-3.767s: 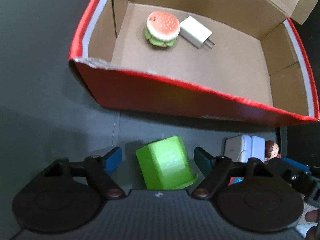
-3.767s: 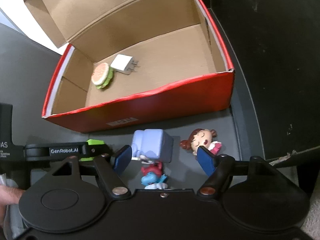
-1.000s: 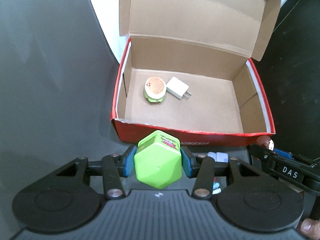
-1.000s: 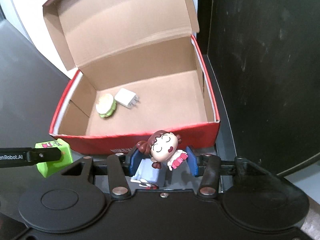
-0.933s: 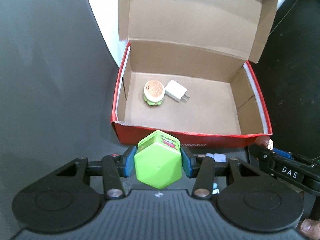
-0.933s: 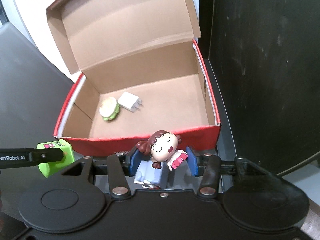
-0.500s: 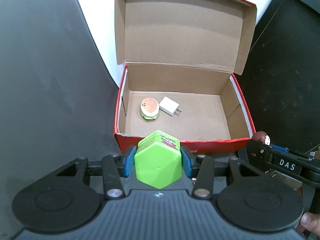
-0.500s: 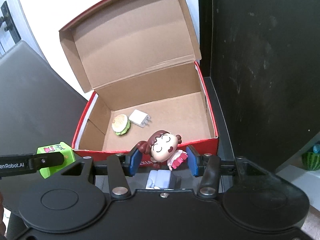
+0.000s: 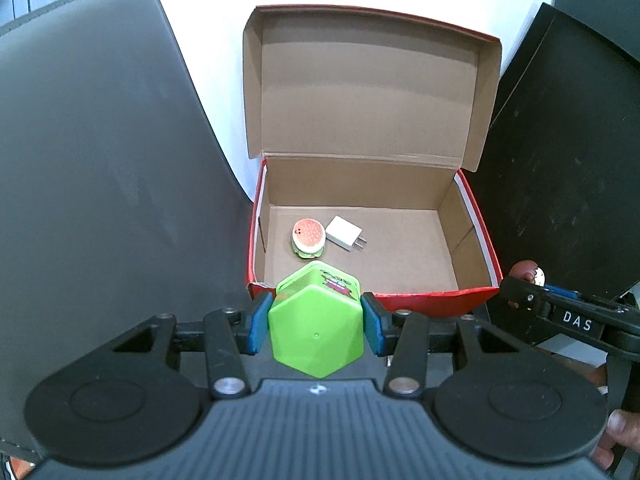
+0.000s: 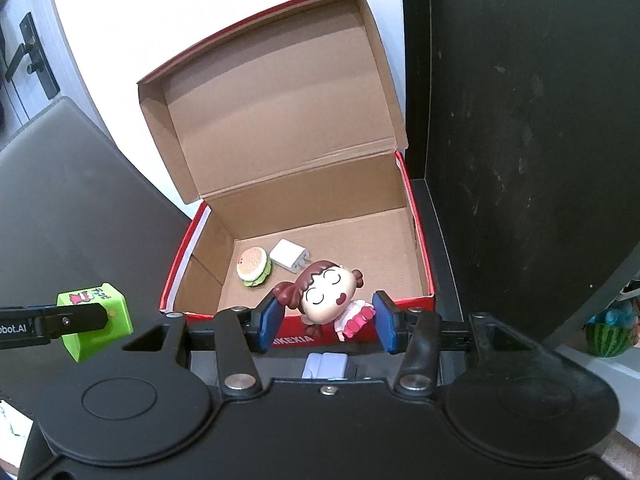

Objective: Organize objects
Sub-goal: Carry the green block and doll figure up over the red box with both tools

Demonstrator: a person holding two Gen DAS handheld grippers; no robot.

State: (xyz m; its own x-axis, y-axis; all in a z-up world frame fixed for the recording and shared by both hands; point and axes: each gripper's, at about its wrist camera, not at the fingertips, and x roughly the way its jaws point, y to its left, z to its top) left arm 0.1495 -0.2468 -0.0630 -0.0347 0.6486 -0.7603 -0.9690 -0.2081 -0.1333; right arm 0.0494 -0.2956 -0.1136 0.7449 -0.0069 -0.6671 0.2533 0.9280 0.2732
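Note:
My left gripper (image 9: 316,322) is shut on a green hexagonal box (image 9: 316,328) and holds it raised before the front wall of an open red cardboard box (image 9: 420,300). The green box also shows in the right wrist view (image 10: 96,320). My right gripper (image 10: 326,320) is shut on a girl figurine (image 10: 324,300) with brown hair and a pink dress, held above the red box's (image 10: 416,304) front wall. Inside the box lie a toy burger (image 9: 307,238) and a white charger plug (image 9: 344,233); the right wrist view shows the burger (image 10: 254,266) and the plug (image 10: 289,260) too.
A pale blue-white toy (image 10: 326,366) lies on the dark surface below my right gripper. A black panel (image 10: 520,140) stands right of the box, a grey surface (image 9: 100,180) to its left. A small watermelon toy (image 10: 608,338) sits far right.
Both grippers closed on their objects and lifted them up and back from the box. The box now looks smaller and lower. The blue-white toy stayed on the surface.

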